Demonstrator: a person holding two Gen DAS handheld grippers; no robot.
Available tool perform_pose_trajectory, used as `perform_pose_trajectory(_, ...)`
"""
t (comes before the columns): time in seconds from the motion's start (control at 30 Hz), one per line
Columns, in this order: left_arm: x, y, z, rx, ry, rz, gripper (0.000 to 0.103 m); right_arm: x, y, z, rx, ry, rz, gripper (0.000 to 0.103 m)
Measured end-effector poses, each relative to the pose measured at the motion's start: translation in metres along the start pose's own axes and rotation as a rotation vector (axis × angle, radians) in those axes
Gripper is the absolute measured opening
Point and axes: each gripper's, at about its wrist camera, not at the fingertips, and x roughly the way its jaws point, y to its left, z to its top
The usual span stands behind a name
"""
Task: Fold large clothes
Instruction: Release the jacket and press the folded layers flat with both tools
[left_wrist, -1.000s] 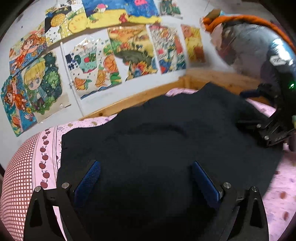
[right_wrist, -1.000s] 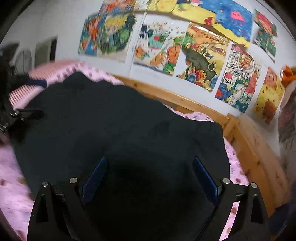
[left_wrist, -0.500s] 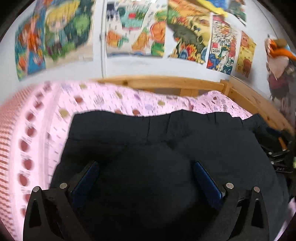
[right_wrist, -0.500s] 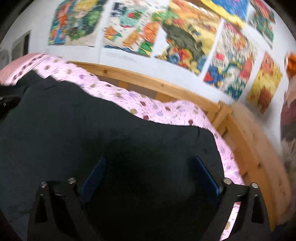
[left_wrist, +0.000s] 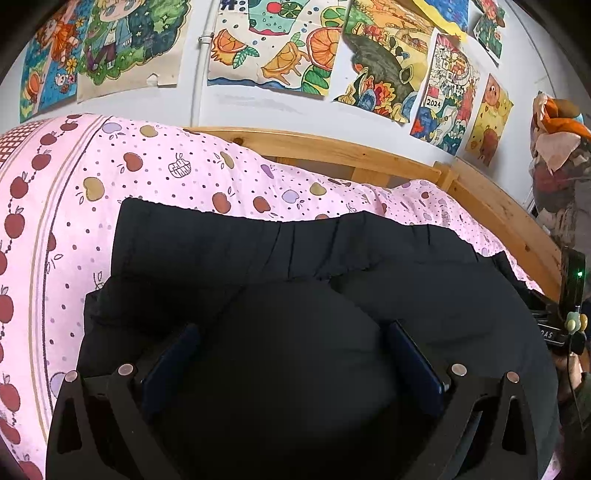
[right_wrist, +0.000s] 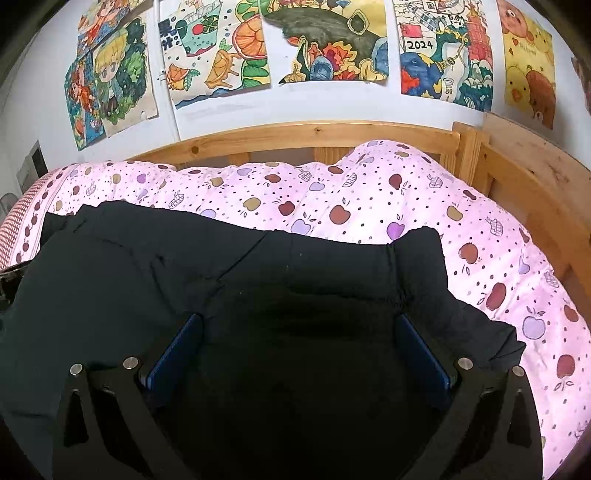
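Observation:
A large black garment (left_wrist: 295, 258) with a gathered elastic band along its far edge lies on the pink apple-print bedspread (left_wrist: 166, 166). My left gripper (left_wrist: 291, 354) hangs low over its near left part, fingers wide apart, a soft bulge of black cloth between the blue pads (left_wrist: 413, 362). My right gripper (right_wrist: 299, 343) is over the garment's (right_wrist: 258, 266) right part, its jaws opening; black cloth lies between them and the pads do not press on it. The right gripper's body (left_wrist: 565, 325) shows at the left wrist view's right edge.
A wooden bed frame (right_wrist: 314, 136) runs along the far side and the right side (right_wrist: 524, 177) of the bed. Coloured drawings (left_wrist: 277, 48) cover the wall behind. An orange and grey bundle (left_wrist: 557, 140) hangs at the far right. Bare bedspread (right_wrist: 369, 192) lies beyond the garment.
Both grippers have rolled level and sunk toward the bed. The garment, draped high and filling the views before, now lies lower with its elastic band and pink bedspread showing beyond it.

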Motion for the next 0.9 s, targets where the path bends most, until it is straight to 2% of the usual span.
perform_pose_trajectory(0.53, -0.005, 0.0, -0.007, 0.001, -0.022, -0.015, 0.103, -0.018, 0.0, -0.004, 0.019, -0.068, -0.007, 0.102)
perform_pose_trajectory(0.67, -0.011, 0.003, -0.012, -0.002, -0.054, -0.039, 0.103, -0.026, -0.002, -0.006, 0.02, -0.096, -0.006, 0.102)
perform_pose_trajectory(0.83, -0.03, 0.013, -0.011, -0.032, -0.055, -0.077, 0.103, -0.055, 0.003, -0.006, 0.003, -0.161, -0.055, 0.102)
perform_pose_trajectory(0.9, -0.05, 0.016, -0.011, -0.038, -0.085, -0.047, 0.103, -0.076, 0.0, -0.003, 0.001, -0.187, -0.057, 0.102)
